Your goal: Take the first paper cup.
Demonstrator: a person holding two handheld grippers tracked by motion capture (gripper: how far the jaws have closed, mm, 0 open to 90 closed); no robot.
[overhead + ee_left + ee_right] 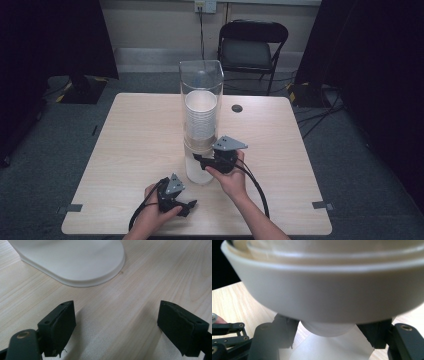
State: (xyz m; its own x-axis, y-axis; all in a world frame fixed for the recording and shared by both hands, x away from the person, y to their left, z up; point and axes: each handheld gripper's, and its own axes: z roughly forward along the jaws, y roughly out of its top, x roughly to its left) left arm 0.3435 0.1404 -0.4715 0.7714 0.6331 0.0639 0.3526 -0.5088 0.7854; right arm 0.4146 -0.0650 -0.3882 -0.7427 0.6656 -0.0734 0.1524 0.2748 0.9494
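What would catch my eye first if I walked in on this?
The tall clear cup dispenser standing mid-table, stacked with white paper cups. At its base the right tool grips the lowest cup poking out underneath. The left tool rests open on the wooden table nearby.

A tall clear plastic cup dispenser point(201, 120) stands upright near the middle of the pale wooden surface point(135, 145), with a stack of white paper cups point(200, 120) inside it. The right gripper point(202, 162) sits at the dispenser's foot, on its right side, apparently around the lowest cup point(327, 328). The left gripper point(189, 206) lies nearer the front edge, left of the right one and apart from the dispenser's base point(75, 262). A black folding chair point(252, 47) stands behind the surface.
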